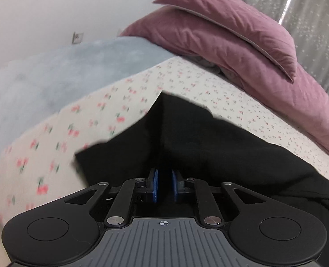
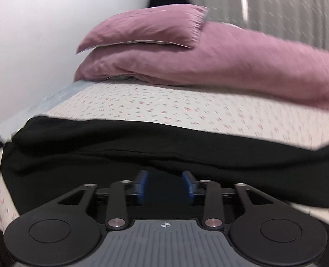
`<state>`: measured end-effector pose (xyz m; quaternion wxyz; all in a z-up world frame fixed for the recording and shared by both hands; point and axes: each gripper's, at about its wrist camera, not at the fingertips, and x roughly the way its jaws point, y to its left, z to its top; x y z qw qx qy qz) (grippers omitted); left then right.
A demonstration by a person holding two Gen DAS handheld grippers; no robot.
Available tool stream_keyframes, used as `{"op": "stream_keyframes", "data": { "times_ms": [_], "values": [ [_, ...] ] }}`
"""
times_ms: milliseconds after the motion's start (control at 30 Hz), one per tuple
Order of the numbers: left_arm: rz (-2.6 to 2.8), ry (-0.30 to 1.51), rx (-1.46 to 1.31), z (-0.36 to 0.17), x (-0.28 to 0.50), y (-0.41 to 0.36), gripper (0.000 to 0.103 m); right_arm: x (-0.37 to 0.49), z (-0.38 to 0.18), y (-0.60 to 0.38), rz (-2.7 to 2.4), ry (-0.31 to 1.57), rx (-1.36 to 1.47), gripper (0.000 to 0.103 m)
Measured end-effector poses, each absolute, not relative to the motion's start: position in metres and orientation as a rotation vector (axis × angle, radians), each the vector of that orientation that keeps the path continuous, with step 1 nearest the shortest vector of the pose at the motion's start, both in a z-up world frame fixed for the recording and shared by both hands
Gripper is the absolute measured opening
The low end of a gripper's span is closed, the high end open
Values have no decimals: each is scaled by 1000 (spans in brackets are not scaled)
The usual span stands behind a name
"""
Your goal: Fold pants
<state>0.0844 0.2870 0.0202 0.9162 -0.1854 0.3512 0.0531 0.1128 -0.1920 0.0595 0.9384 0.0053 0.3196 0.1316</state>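
We take the mauve pillow (image 1: 226, 29) at the head of the bed as our landmark. It rests on a folded mauve duvet (image 1: 264, 84), and both lie on a white sheet printed with small cherries (image 1: 60, 146).

On the side of the pillow toward the cameras, well apart from it across a band of bare sheet, lie the black pants (image 1: 209, 146). In the left wrist view the cloth comes to a peaked corner pointing toward the pillow and spreads wide from there back to the camera.

Our left gripper (image 1: 164, 185) sits at the pants' edge farthest from the pillow. Its blue pads (image 1: 155, 185) stand only a narrow gap apart, with black cloth draped over and just ahead of the tips. We cannot tell whether the pads are pinching the cloth or have let it go.

In the right wrist view the pants (image 2: 164, 146) lie as a long folded band across the sheet (image 2: 186, 109), a doubled edge facing the pillow (image 2: 146, 25). Our right gripper (image 2: 165, 189) is on the band's side away from the pillow, its blue pads (image 2: 142, 187) parted with a clear gap. The cloth's edge overhangs the tips, but the pads do not press on it.

A pale blue blanket (image 1: 53, 73) lies beside the pillow, by the white wall (image 1: 42, 11).
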Motion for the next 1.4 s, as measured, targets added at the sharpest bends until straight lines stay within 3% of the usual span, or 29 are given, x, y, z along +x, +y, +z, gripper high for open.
{"op": "stream_keyframes", "data": {
  "times_ms": [100, 267, 433, 633, 833, 1000, 1033, 1067, 1200, 1400],
  "values": [
    [66, 695, -495, 20, 72, 286, 27, 123, 55, -204, 233, 671, 88, 41],
    [-17, 701, -671, 8, 85, 272, 37, 136, 46, -232, 197, 668, 315, 57],
    [-58, 637, -786, -12, 99, 253, 47, 152, 33, -255, 145, 651, 445, 58],
    [12, 618, -793, -23, 112, 237, 46, 171, 0, -282, 85, 693, 619, 59],
    [88, 572, -852, -26, 105, 243, 46, 182, -19, -299, 56, 674, 768, 55],
    [126, 533, -883, -30, 103, 248, 46, 187, -27, -298, 23, 619, 748, 35],
    [130, 528, -891, -31, 104, 248, 46, 187, -28, -299, 12, 612, 748, 25],
    [134, 521, -900, -32, 105, 249, 45, 187, -28, -301, -6, 612, 746, 6],
    [178, 487, -877, -29, 110, 247, 40, 181, -17, -301, -15, 574, 708, 5],
    [240, 459, -784, -21, 113, 249, 4, 150, 30, -289, 33, 469, 620, 5]
  ]
}}
